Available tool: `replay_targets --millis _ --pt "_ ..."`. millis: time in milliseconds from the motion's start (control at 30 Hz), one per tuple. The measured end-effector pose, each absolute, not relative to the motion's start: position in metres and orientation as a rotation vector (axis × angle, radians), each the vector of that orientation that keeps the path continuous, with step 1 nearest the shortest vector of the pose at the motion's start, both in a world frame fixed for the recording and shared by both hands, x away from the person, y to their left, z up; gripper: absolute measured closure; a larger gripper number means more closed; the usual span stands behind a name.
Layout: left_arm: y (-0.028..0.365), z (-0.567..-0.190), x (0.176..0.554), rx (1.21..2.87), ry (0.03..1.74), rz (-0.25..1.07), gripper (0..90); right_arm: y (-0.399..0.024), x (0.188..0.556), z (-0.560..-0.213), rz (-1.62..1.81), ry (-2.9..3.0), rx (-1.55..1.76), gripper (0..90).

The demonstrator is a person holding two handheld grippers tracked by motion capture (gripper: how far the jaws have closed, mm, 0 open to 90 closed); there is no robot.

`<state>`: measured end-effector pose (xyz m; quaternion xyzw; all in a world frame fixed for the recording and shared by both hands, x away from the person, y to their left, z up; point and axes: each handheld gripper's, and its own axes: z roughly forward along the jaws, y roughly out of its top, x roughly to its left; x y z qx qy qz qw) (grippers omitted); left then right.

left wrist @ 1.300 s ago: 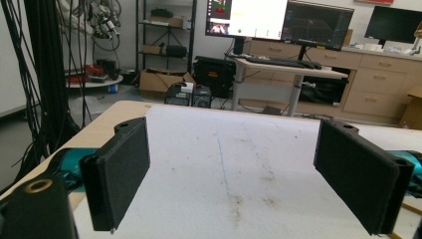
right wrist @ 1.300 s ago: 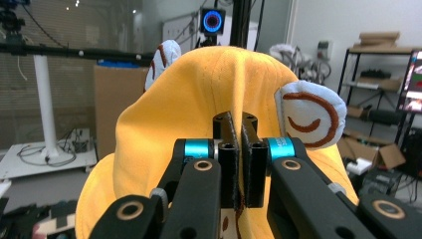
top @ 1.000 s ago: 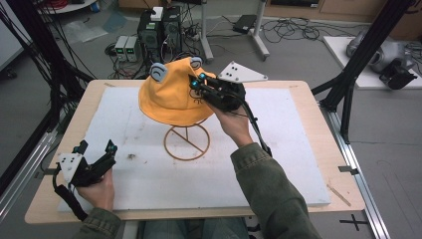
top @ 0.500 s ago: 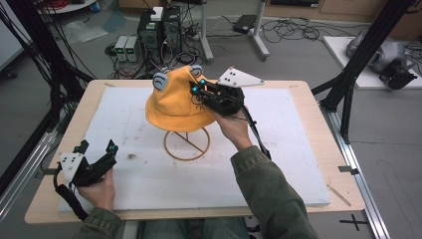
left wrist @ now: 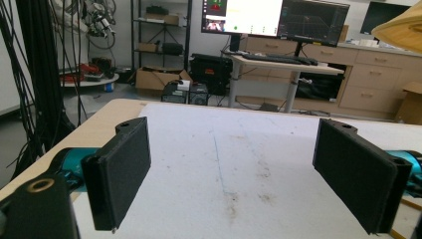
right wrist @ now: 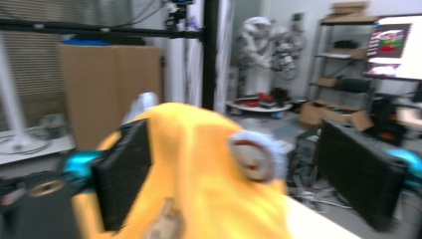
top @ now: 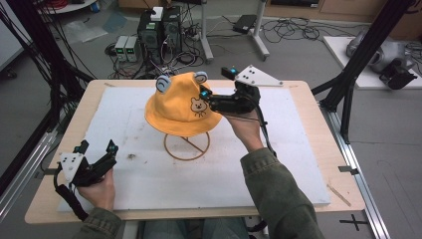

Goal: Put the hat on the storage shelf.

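An orange bucket hat [top: 176,107] with two grey ears and a small bear face sits on a wire stand [top: 186,149] mid-table. My right gripper [top: 215,85] is at the hat's right side. In the right gripper view its black jaws stand wide apart and open [right wrist: 244,184], with the hat's crown [right wrist: 199,174] and one ear between them, the cloth close against the left jaw. My left gripper [top: 97,148] rests open at the table's front left, nothing between its jaws [left wrist: 234,169]. The hat's brim [left wrist: 403,27] peeks in at that view's top right.
A white foam sheet [top: 149,174] covers the wooden table [top: 318,129]. Black frame posts [top: 358,64] stand at the table's left and right sides. Computers and cables [top: 159,30] lie on the floor beyond the far edge.
The hat has sunk lower on the stand and turned, so the bear face now shows. My right gripper has drawn back to the right of the crown. The left gripper has not moved.
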<state>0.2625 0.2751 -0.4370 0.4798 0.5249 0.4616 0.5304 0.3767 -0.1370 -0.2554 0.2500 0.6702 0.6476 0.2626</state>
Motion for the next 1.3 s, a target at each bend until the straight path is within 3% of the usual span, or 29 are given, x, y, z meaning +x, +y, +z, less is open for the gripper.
replay_targets --millis 467,1300 --pt "0.269 -0.435 0.264 1.154 1.248 1.103 15.5 -0.216 0.350 -0.264 1.582 1.571 0.822 11.7" --pt "0.268 -0.436 0.268 1.153 1.257 1.107 15.5 -0.267 0.315 -0.382 1.387 1.407 1.113 11.7"
